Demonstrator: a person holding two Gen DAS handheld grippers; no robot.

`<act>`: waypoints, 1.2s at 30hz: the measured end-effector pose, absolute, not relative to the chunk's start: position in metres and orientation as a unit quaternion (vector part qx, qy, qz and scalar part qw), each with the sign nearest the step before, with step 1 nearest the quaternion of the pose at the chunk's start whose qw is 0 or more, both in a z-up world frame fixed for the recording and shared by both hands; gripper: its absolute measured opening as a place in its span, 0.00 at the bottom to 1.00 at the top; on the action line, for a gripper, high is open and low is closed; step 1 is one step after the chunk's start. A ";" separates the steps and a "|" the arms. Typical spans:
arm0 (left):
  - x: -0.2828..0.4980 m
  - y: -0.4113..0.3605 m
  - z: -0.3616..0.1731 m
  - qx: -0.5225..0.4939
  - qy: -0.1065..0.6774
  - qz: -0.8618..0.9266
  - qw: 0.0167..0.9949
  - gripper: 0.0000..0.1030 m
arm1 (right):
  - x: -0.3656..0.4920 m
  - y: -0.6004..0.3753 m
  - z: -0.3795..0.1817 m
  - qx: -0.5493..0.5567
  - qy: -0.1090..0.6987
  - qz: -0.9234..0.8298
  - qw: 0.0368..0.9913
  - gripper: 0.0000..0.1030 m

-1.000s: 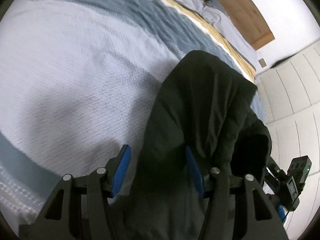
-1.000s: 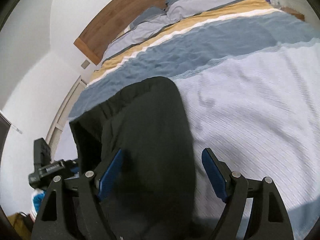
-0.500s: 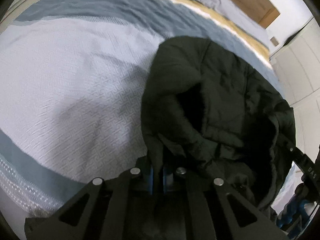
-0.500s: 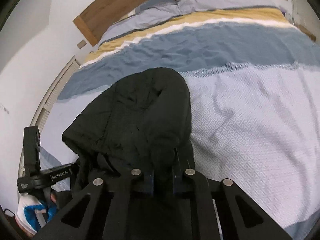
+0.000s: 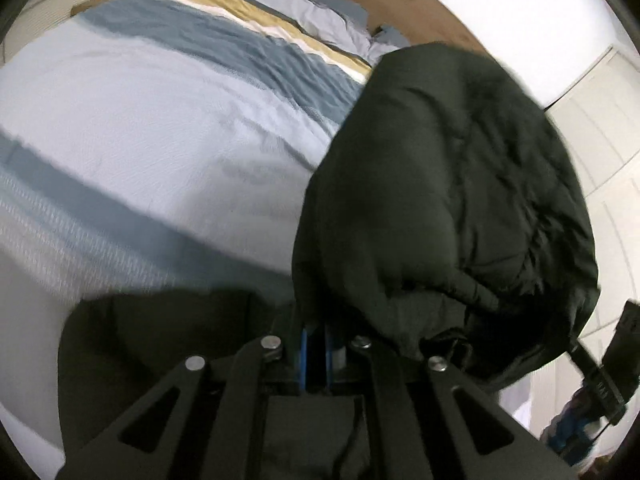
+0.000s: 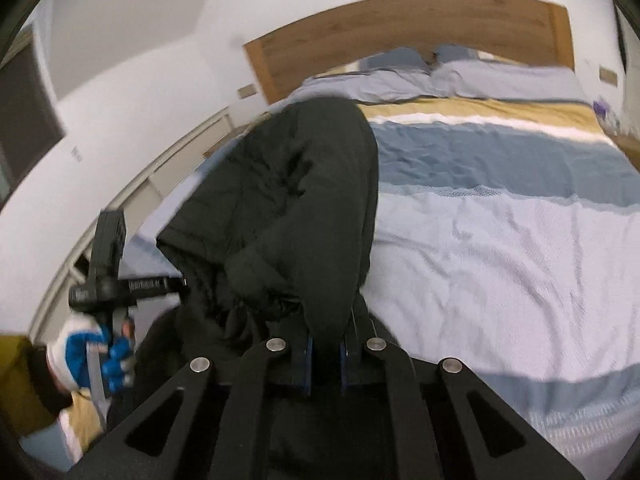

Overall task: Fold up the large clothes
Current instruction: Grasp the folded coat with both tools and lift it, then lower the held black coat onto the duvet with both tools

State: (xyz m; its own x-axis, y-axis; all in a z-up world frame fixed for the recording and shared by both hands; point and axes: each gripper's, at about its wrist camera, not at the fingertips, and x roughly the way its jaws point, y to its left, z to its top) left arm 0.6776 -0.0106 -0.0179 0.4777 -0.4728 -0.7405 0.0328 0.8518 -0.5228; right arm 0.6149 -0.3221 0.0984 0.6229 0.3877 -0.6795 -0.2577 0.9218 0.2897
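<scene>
A large black padded jacket hangs bunched over the bed, held at its near edge from both sides. My left gripper is shut on a fold of it, with the blue pads pressed together on the cloth. In the right wrist view the same jacket rises in a dark heap, and my right gripper is shut on its edge. The left gripper shows there too, with a gloved hand on its handle. Part of the jacket droops below the left gripper's fingers.
The bed's cover has pale blue, darker blue and yellow bands, with pillows against a wooden headboard. White cupboard doors stand beside the bed. The right gripper's body shows at the left view's lower right.
Both grippers stood open around the jacket's edge on the bed, then shut on it. Both have since lifted the jacket off the cover and carried it toward the headboard.
</scene>
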 end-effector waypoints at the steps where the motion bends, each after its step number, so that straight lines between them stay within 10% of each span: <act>1: 0.663 -0.006 -0.019 -0.234 0.485 -0.158 0.828 0.05 | 0.595 -0.321 0.099 0.081 0.395 0.185 0.896 0.09; 19: 0.539 0.046 -0.084 -0.257 0.510 -0.123 0.811 0.05 | 0.480 -0.348 -0.012 0.181 0.444 0.116 0.870 0.12; 36: 0.502 0.067 0.034 -0.194 0.481 -0.111 0.848 0.09 | 0.447 -0.371 0.073 0.156 0.424 0.080 0.889 0.45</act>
State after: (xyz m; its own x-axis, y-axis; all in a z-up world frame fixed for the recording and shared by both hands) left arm 0.5022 0.0671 0.0342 0.5132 -0.3749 -0.7721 0.0020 0.9001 -0.4358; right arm 0.4466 -0.3715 0.0726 0.6276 0.2736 -0.7289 -0.0090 0.9387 0.3446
